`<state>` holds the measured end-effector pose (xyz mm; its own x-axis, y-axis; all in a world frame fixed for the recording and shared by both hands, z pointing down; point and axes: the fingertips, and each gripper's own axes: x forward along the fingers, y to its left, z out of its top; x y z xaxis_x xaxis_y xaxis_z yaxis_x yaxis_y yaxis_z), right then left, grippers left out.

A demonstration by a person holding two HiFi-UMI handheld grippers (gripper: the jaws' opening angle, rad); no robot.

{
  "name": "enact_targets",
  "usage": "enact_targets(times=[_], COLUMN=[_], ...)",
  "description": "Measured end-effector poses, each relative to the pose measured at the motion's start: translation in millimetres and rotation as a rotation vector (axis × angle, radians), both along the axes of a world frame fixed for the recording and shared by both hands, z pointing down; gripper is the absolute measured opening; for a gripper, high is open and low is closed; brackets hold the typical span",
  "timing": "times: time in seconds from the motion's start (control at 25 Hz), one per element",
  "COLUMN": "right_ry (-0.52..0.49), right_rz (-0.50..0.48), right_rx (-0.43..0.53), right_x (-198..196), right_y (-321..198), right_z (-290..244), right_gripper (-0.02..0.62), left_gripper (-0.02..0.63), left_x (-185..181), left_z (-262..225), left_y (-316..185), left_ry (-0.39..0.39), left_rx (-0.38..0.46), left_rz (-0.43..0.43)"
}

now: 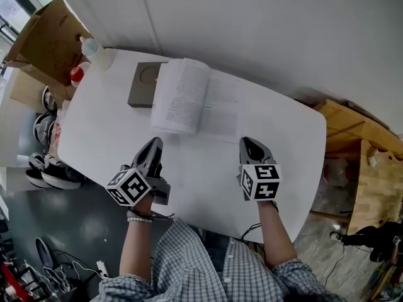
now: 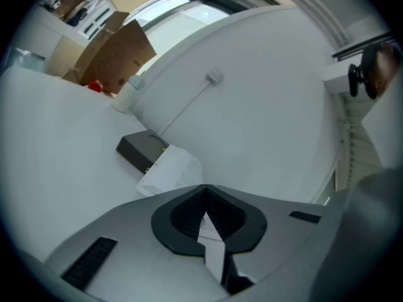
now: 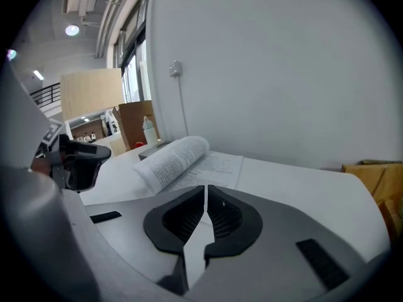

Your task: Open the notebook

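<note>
Up top, the head view shows a white table (image 1: 264, 168) with the notebook (image 1: 189, 96) lying open on its far side, close to the wall. Its left pages curl up in a thick roll and its right page lies flat. A dark box (image 1: 142, 85) sits just beside it on the left. Farther left stand a bottle (image 1: 94, 52) and a cardboard box (image 1: 47, 39). The left gripper (image 1: 154, 143) and the right gripper (image 1: 247, 142) are on the near side, apart from the notebook.

Next, the left gripper view shows its jaws pressed together with nothing between them. The notebook and the dark box lie far ahead.

Last, the right gripper view shows its jaws almost touching, with only a thin slit between them, pinching nothing. The open notebook lies ahead, a bit to the left.
</note>
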<state>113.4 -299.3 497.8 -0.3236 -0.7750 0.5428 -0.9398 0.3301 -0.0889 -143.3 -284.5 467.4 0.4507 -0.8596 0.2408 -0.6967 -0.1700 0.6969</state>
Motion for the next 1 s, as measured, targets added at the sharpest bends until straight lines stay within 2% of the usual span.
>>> enact_targets(times=[0.2,0.44,0.56,0.72,0.88,1.0], right_ry=[-0.007,-0.036,-0.039,-0.04,-0.037,-0.026], right_rz=[-0.027,-0.037,-0.038,-0.029,-0.017,-0.005], right_rx=[0.086,0.176,0.231,0.3,0.356,0.39], right_x=[-14.1,-23.2,-30.1,-35.8,-38.0,-40.6], right_y=[24.4,52.2,69.1,93.2,116.8,133.8], right_z=[-33.6,-78.8,-104.1,-137.1,-162.9,-177.2], right_gripper=[0.032,0.03,0.029,0.029,0.029,0.029], left_gripper=[0.009,0.009,0.008,0.008,0.008,0.008], left_x=[12.6,12.3,8.0,5.5,5.8,5.8], left_z=[-37.1,-76.2,-101.1,-132.6,-154.7,-167.6], left_y=[17.1,39.4,55.4,80.6,105.4,120.2], left_ry=[-0.139,-0.301,-0.324,-0.313,-0.308,-0.336], left_rx=[0.096,0.205,0.264,0.328,0.368,0.396], left_rz=[0.114,0.144,0.148,0.161,0.182,0.201])
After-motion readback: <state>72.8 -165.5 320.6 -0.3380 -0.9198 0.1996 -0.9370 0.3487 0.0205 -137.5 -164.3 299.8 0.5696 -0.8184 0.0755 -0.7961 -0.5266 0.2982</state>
